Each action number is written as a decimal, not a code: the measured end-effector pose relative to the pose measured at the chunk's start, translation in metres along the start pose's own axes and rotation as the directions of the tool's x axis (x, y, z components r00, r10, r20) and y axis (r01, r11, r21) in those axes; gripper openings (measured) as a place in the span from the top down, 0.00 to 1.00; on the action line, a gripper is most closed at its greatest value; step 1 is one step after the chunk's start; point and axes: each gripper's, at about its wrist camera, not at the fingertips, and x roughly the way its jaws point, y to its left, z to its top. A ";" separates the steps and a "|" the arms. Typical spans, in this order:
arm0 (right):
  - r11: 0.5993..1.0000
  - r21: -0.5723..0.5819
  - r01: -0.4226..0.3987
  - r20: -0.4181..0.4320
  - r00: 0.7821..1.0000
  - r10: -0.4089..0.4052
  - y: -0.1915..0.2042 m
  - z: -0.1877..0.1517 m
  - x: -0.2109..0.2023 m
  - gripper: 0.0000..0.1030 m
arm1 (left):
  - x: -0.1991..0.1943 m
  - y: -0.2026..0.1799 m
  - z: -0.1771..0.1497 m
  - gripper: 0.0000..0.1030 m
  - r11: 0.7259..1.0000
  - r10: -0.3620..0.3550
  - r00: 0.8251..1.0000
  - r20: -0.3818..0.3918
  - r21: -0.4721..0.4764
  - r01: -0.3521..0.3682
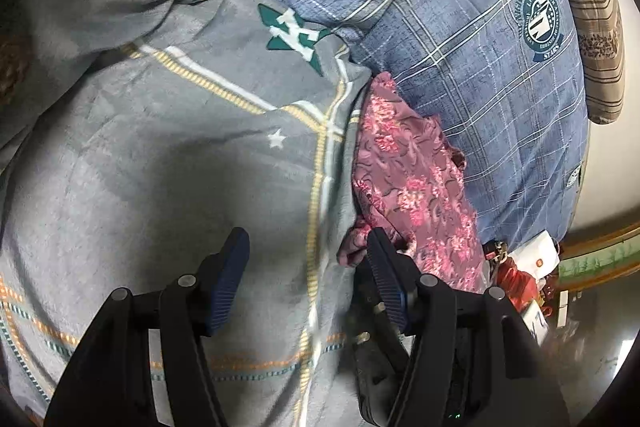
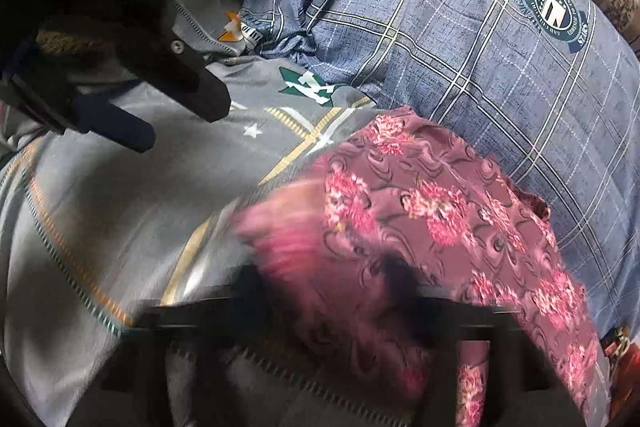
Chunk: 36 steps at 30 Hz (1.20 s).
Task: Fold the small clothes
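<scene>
— Grey and blue checked bedding (image 1: 160, 167) fills both views; where's the garment?
— The pink flowered cloth (image 1: 412, 179) lies centre-right, along the blue quilt (image 1: 480, 67).
— Tongs?
— Left gripper (image 1: 308, 263) gapes wide, empty, its right finger touching the cloth. Right gripper (image 2: 340, 291) is blurred under cloth: can't tell.
— Writing?
— "STARS" on the badge (image 1: 540, 23).
</scene>
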 end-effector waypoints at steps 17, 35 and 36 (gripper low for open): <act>0.956 0.263 -0.131 0.164 0.982 0.089 -0.062 -0.021 -0.039 0.93 | 0.116 -0.095 0.053 0.37 1.000 -0.017 0.982 -0.189 0.021 0.022; 0.889 0.413 -0.200 0.247 0.964 0.102 -0.106 -0.037 -0.064 0.94 | 0.099 -0.131 0.049 0.31 0.994 0.034 0.982 -0.187 0.113 -0.013; 0.888 0.412 -0.202 0.251 0.963 0.102 -0.106 -0.036 -0.065 0.94 | 0.095 -0.131 0.049 0.31 0.993 0.039 0.982 -0.187 0.118 -0.017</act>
